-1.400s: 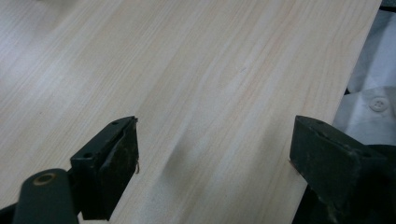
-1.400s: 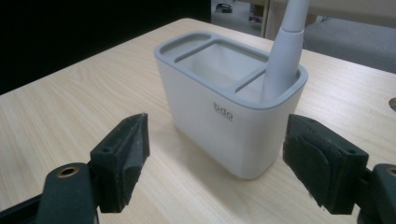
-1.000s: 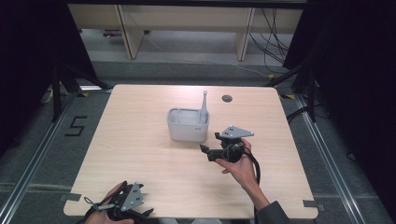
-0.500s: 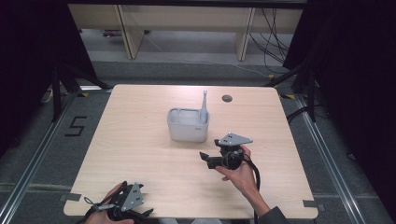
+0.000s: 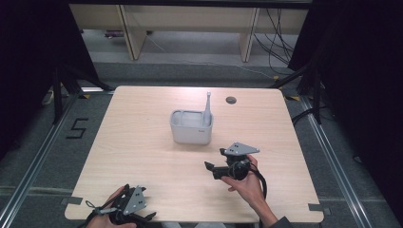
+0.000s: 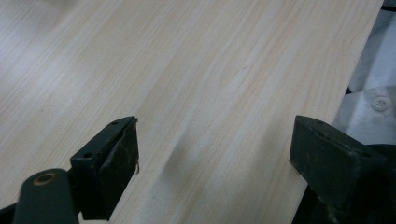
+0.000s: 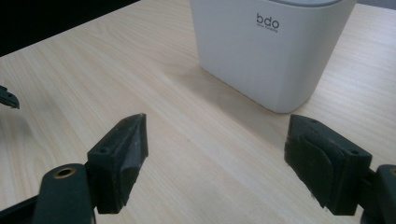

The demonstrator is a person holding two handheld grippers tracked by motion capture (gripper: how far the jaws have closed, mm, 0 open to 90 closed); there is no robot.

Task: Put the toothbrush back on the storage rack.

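A white tub (image 5: 191,128) marked "bdo" stands at the middle of the wooden table (image 5: 142,156), with a grey handle (image 5: 207,105) sticking up from its right corner. My right gripper (image 5: 215,160) hovers in front of the tub and a little right of it, held in a hand, its jaws open and pointing left. In the right gripper view the tub (image 7: 271,51) rises just beyond my open, empty gripper (image 7: 217,149). My left gripper (image 5: 138,216) rests at the table's near left edge. In the left gripper view it (image 6: 215,154) is open over bare wood.
A round grommet hole (image 5: 231,100) sits near the table's far edge, right of centre. A white shirt (image 6: 373,98) shows past the table's edge in the left gripper view. Wooden furniture legs (image 5: 247,35) and cables (image 5: 280,28) stand behind the table.
My right gripper has drawn back from the tub toward the near edge, still open. The left gripper has stayed where it was.
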